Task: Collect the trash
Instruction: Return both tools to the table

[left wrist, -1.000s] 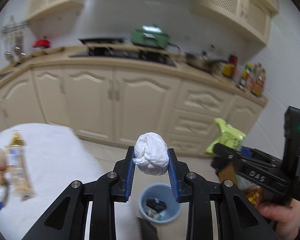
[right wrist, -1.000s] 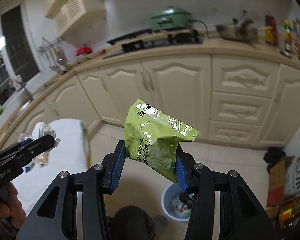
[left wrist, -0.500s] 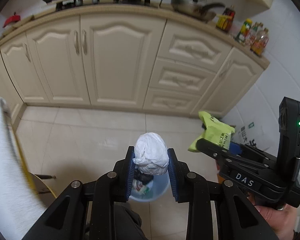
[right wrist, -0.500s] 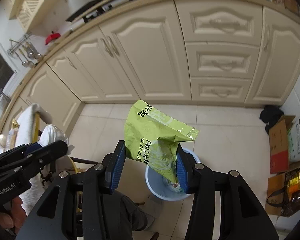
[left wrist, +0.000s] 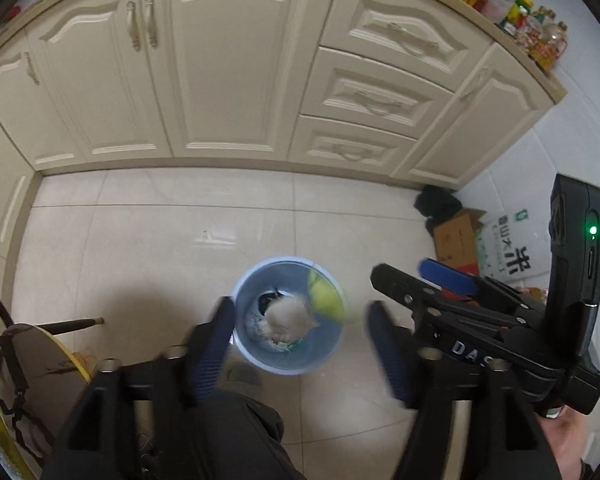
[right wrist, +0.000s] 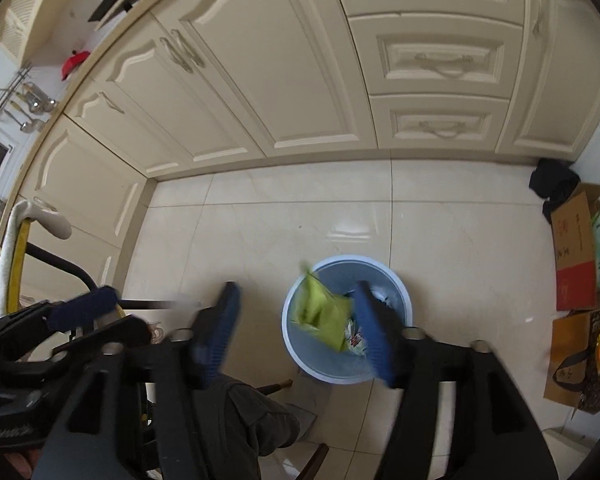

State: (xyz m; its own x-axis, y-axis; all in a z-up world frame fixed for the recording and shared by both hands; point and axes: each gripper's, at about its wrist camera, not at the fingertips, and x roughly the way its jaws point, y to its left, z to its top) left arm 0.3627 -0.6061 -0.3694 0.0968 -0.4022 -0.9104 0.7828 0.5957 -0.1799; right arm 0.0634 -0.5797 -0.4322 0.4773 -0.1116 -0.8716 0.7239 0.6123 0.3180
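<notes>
Left wrist view: the left gripper (left wrist: 300, 344) points down over the blue trash bin (left wrist: 290, 362) on the tiled floor, jaws opening, nothing between the pads. The white paper wad (left wrist: 288, 316) and the green snack bag (left wrist: 326, 300) are at the bin mouth, clear of both grippers. The right gripper (right wrist: 296, 330) hangs above the same bin, jaws also opening and empty.

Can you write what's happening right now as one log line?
left tongs: opening, empty | right tongs: opening, empty | white wad, green packet: dropping into blue bin
</notes>
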